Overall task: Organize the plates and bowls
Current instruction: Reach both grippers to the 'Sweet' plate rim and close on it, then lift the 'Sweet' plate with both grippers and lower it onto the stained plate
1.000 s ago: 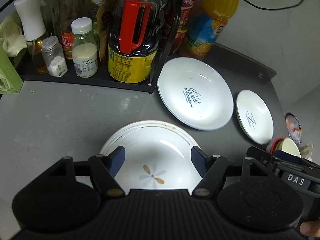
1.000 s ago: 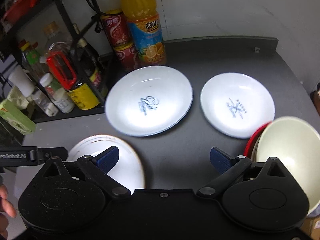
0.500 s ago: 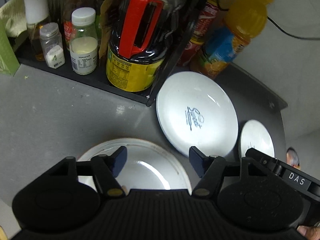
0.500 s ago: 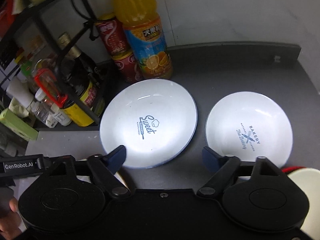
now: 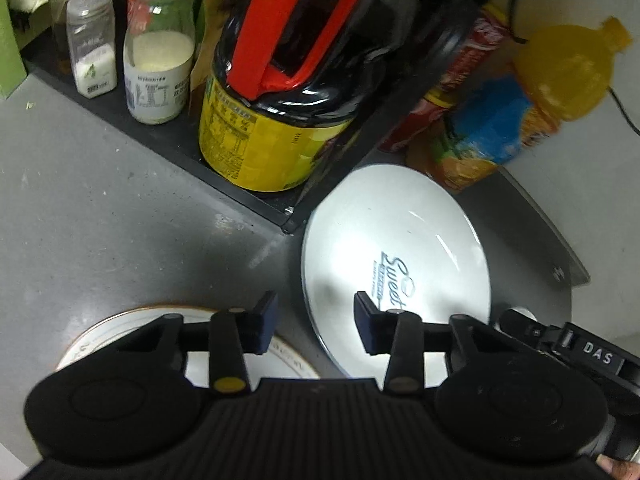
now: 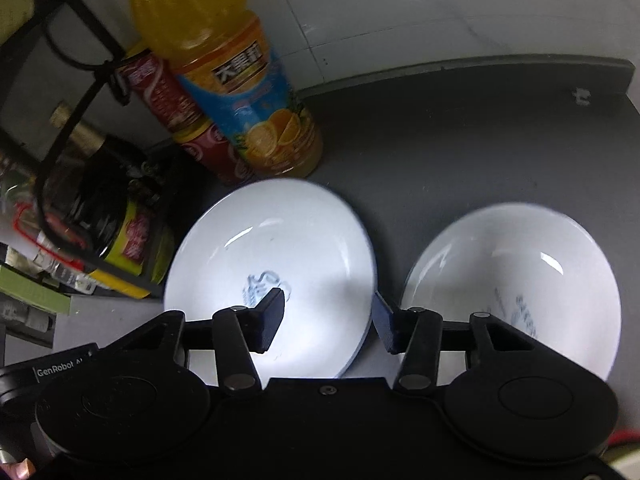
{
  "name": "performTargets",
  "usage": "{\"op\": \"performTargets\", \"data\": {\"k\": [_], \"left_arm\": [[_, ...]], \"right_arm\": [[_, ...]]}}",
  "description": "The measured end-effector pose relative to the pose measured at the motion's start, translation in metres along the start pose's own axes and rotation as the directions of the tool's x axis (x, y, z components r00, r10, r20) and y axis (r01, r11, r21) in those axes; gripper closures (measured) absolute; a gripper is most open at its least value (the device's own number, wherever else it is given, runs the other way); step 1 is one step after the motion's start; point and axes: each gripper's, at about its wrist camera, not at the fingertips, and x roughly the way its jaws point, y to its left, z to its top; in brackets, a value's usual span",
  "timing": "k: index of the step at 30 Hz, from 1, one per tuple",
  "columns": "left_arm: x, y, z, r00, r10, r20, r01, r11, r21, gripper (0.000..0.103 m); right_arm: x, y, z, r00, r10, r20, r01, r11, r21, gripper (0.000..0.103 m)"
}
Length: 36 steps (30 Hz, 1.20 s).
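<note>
Two tools closing, left tool empty, right tool straddling Sweet plate rim

Left wrist view: the gold-rimmed plate is mostly hidden beneath the left gripper body; only its far arc shows. The near edge of the "Sweet" plate is covered likewise. The orange juice bottle beyond it is blurred, label unreadable.

Right wrist view: the print on the "Sweet" plate is smeared and partly behind the left finger of the right gripper. The smaller plate has its near rim hidden, lettering illegible. Rack items to the far left are blurred.
</note>
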Motion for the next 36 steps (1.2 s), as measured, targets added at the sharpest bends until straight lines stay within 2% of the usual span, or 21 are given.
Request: {"op": "performTargets", "data": {"k": [2, 7, 14, 18, 21, 22, 24, 31, 36], "left_arm": [[0.009, 0.001, 0.002, 1.0, -0.002, -0.005, 0.002, 1.0, -0.023, 0.073], [0.027, 0.003, 0.005, 1.0, 0.002, 0.001, -0.002, 0.997, -0.077, 0.076], [0.047, 0.01, 0.006, 1.0, -0.02, -0.012, 0.017, 0.988, -0.153, 0.085], [0.058, 0.014, 0.007, 0.999, -0.037, -0.033, 0.03, 0.983, -0.183, 0.092], [0.063, 0.018, 0.005, 0.997, -0.052, -0.053, 0.04, 0.977, -0.21, 0.093], [0.065, 0.019, 0.004, 0.997, -0.063, -0.055, 0.05, 0.975, -0.215, 0.094], [0.065, 0.018, 0.003, 0.997, -0.065, -0.049, 0.053, 0.976, -0.209, 0.094], [0.059, 0.018, 0.005, 0.996, -0.074, -0.047, 0.064, 0.979, -0.193, 0.095], [0.047, 0.017, 0.013, 0.991, -0.125, -0.052, 0.116, 0.981, -0.156, 0.095]], "right_arm": [[0.007, -0.005, 0.007, 1.0, 0.003, -0.011, -0.003, 1.0, 0.004, 0.059], [0.026, -0.017, 0.02, 0.999, -0.018, -0.041, 0.018, 1.0, 0.013, 0.06], [0.049, -0.029, 0.027, 0.996, -0.023, -0.086, 0.025, 0.999, 0.027, 0.07], [0.062, -0.033, 0.03, 0.993, 0.017, -0.114, -0.009, 0.998, 0.064, 0.075], [0.069, -0.035, 0.028, 0.99, 0.04, -0.133, -0.028, 0.996, 0.086, 0.076], [0.07, -0.035, 0.028, 0.989, 0.051, -0.138, -0.039, 0.995, 0.087, 0.08], [0.071, -0.036, 0.026, 0.988, 0.068, -0.139, -0.056, 0.994, 0.09, 0.084], [0.059, -0.034, 0.023, 0.991, 0.066, -0.115, -0.056, 0.994, 0.096, 0.089], [0.043, -0.041, 0.018, 0.993, 0.083, -0.084, -0.072, 0.989, 0.132, 0.093]]}}
